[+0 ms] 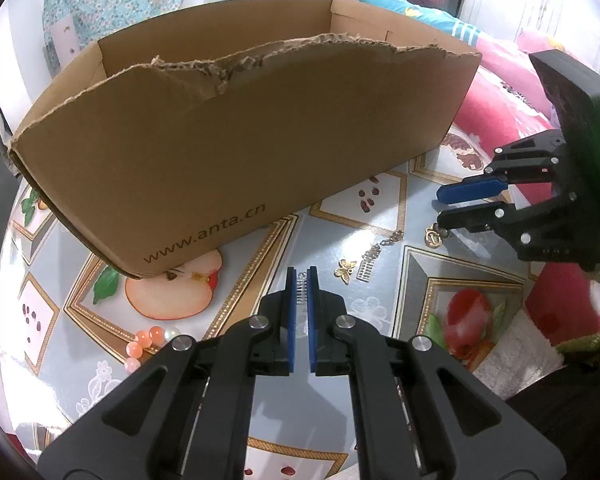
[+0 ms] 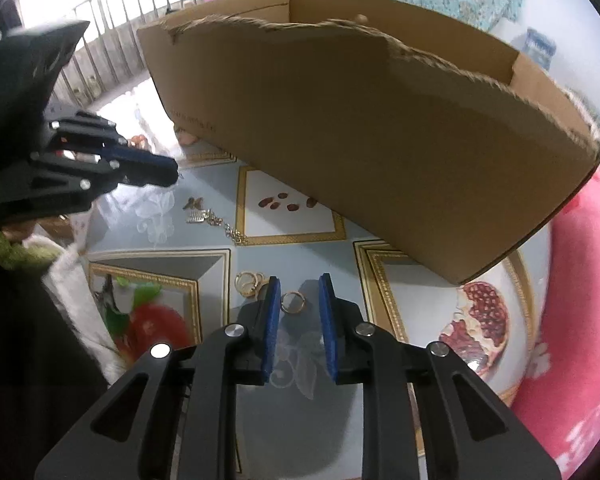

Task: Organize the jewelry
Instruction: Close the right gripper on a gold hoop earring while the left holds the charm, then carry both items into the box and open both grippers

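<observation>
Fruit-patterned vinyl tablecloth (image 2: 300,420) covers the table, where the right gripper (image 2: 300,312), jaws parted narrowly, brackets a thin gold ring (image 2: 292,302) lying flat without pressing it. The left gripper (image 1: 301,292) is pinched closed on a small silver comb-shaped clip (image 1: 301,287), with a gold butterfly charm (image 1: 346,269) and chain just beyond. Behind stands the torn brown cardboard box (image 1: 236,152); the flat ring could likely skid from the pads if they close unevenly.
</observation>
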Action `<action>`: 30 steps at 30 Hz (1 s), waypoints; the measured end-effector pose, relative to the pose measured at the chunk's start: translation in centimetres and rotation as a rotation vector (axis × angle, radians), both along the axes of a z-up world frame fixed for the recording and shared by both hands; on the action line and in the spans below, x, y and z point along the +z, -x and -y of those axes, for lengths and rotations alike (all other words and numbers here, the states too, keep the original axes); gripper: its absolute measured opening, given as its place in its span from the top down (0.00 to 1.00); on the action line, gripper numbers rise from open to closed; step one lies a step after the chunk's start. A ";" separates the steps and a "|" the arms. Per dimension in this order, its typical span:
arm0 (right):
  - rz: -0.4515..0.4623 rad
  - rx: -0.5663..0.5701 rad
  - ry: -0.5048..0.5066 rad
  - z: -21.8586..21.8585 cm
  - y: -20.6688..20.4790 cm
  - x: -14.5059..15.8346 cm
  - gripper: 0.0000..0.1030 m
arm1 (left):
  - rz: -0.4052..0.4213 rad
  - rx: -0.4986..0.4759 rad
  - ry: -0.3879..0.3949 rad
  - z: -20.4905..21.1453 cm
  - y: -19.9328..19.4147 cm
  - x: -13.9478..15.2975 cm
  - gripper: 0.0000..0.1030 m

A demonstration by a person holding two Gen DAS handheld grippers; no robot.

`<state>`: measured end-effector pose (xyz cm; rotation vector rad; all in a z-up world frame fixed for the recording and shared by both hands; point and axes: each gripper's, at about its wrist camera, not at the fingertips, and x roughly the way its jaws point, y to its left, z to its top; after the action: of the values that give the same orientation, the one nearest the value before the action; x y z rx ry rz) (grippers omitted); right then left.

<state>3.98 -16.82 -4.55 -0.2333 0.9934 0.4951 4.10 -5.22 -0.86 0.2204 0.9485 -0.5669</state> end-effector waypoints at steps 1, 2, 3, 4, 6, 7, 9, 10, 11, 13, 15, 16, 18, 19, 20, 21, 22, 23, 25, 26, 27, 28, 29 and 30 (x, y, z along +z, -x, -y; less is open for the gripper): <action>-0.005 -0.008 -0.020 0.3 -0.1 -0.1 0.85 | -0.001 0.000 -0.002 0.0 0.0 0.0 0.96; -0.007 -0.018 -0.032 0.6 -0.2 -0.1 0.88 | -0.003 0.001 -0.003 0.1 -0.1 -0.1 0.96; -0.012 -0.024 -0.046 0.8 -0.2 -0.1 0.88 | -0.004 0.001 -0.004 0.1 -0.1 -0.1 0.96; -0.020 -0.037 -0.071 1.1 -0.3 -0.1 0.88 | -0.006 0.002 -0.003 0.1 -0.2 -0.2 0.96; -0.031 -0.071 -0.122 1.7 -0.2 -0.2 0.88 | -0.007 0.002 -0.001 0.2 -0.2 -0.2 0.96; -0.033 -0.080 -0.135 2.0 -0.1 -0.2 0.88 | -0.006 0.001 -0.001 0.2 -0.2 -0.2 0.96; -0.038 -0.104 -0.156 2.5 0.2 -0.1 0.88 | -0.003 -0.001 0.001 0.2 -0.2 -0.1 0.96; -0.041 -0.123 -0.172 2.8 0.3 -0.1 0.88 | -0.003 -0.002 0.004 0.2 -0.1 -0.1 0.96; -0.042 -0.139 -0.188 3.1 0.4 -0.1 0.88 | -0.003 -0.003 0.007 0.2 -0.1 0.0 0.96; -0.034 -0.174 -0.221 3.8 0.9 0.5 0.88 | 0.003 -0.006 0.014 0.1 0.1 0.2 0.96; -0.016 -0.191 -0.244 3.9 1.1 1.3 0.88 | 0.011 -0.019 0.038 -0.1 0.5 0.8 0.96; 0.003 -0.200 -0.262 4.1 1.4 2.1 0.88 | 0.015 -0.024 0.050 -0.3 0.6 1.1 0.96; 0.040 -0.205 -0.280 4.1 1.8 3.6 0.88 | 0.022 -0.043 0.090 -0.9 1.0 2.1 0.96; 0.067 -0.202 -0.291 4.1 2.0 4.7 0.88 | 0.029 -0.053 0.114 -1.2 1.3 2.9 0.96; 0.097 -0.194 -0.303 4.1 2.3 5.9 0.88 | 0.036 -0.061 0.130 -1.5 1.4 3.6 0.96; 0.125 -0.183 -0.316 4.0 2.4 7.0 0.88 | 0.048 -0.070 0.144 -1.8 1.6 4.4 0.96; 0.146 -0.174 -0.328 4.3 2.5 8.0 0.88 | 0.063 -0.076 0.148 -2.0 1.7 5.3 0.96; 0.170 -0.163 -0.339 4.3 2.3 9.0 0.88 | 0.074 -0.081 0.155 -2.2 1.7 6.0 0.96; 0.208 -0.146 -0.353 4.3 1.5 10.7 0.88 | 0.112 -0.089 0.196 -2.7 1.5 8.3 0.96; 0.226 -0.136 -0.361 4.2 0.8 11.6 0.88 | 0.126 -0.095 0.218 -2.7 1.3 9.2 0.96; 0.236 -0.126 -0.371 3.9 0.1 12.1 0.88 | 0.142 -0.102 0.238 -2.9 1.1 10.1 0.96; 0.249 -0.110 -0.387 3.8 -0.9 13.1 0.88 | 0.169 -0.111 0.259 -3.0 0.7 11.3 0.96; 0.250 -0.106 -0.390 3.6 -1.7 13.6 0.88 | 0.187 -0.122 0.272 -3.0 0.3 12.2 0.96; 0.240 -0.097 -0.392 3.4 -2.7 14.0 0.88 | 0.196 -0.127 0.280 -2.9 -0.3 12.8 0.96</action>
<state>6.64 -20.19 9.47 0.1049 0.6540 0.5479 4.36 -2.29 11.92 0.0828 0.6595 -0.7736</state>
